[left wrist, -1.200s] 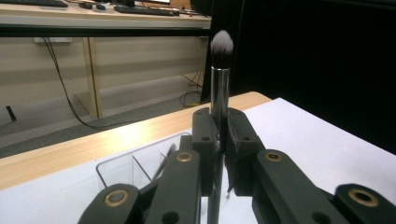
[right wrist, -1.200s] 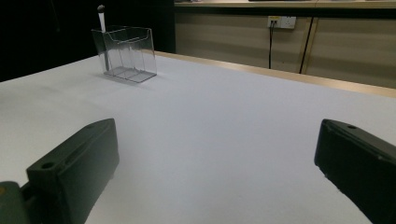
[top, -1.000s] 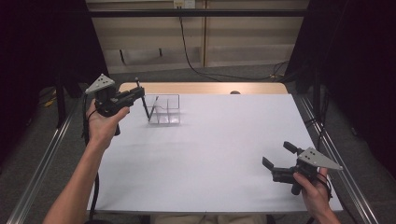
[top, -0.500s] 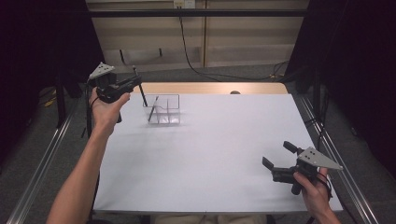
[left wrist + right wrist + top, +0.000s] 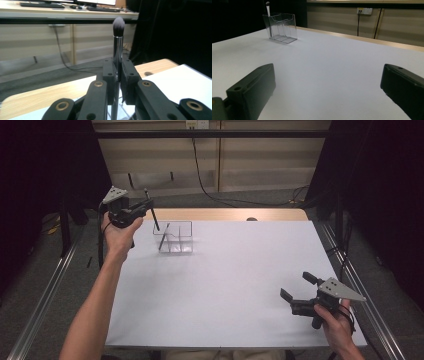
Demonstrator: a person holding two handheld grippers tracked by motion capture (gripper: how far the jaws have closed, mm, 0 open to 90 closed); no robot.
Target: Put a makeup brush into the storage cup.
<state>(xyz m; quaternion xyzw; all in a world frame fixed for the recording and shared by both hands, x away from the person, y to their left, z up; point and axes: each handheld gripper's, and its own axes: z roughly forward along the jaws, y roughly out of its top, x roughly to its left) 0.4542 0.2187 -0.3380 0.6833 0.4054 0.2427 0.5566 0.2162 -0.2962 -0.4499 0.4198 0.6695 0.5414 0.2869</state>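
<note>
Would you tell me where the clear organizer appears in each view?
High view: clear organizer, far left of the table.
Left gripper view: likely the faint clear edges low between the jaws.
Right gripper view: upper left.
Shared landmark: the table's wooden far edge.

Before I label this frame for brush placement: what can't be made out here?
- Brush, left gripper view: lower handle hidden behind the shut left gripper and cut off by the bottom edge.
- Clear organizer, high view: too small and see-through to tell which compartment the leaning stick stands in.
- Right gripper, right gripper view: open; jaw bases cut off by the bottom edge.
</note>
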